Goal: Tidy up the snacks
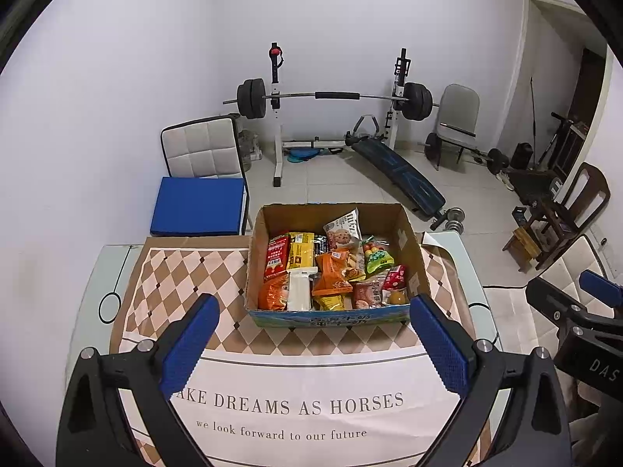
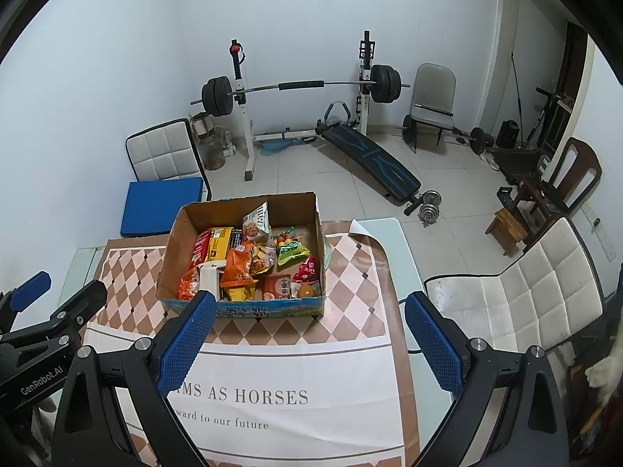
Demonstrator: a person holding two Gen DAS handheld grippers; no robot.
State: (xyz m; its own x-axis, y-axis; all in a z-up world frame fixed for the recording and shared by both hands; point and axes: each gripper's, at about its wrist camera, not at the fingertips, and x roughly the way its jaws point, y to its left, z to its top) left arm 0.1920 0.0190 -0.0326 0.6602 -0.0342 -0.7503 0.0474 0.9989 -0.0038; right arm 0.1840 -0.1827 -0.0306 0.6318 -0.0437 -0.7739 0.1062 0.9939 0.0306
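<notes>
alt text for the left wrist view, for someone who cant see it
An open cardboard box full of snack packets sits on a diamond-patterned tablecloth, straight ahead of the open, empty left gripper. Behind the table stand a barbell rack and a white chair.

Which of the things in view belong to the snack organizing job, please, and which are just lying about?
Job: cardboard box, snack packets, left gripper and right gripper, both open and empty.

Lying about: barbell rack, sit-up bench, blue cushion, dumbbell, white chair.
</notes>
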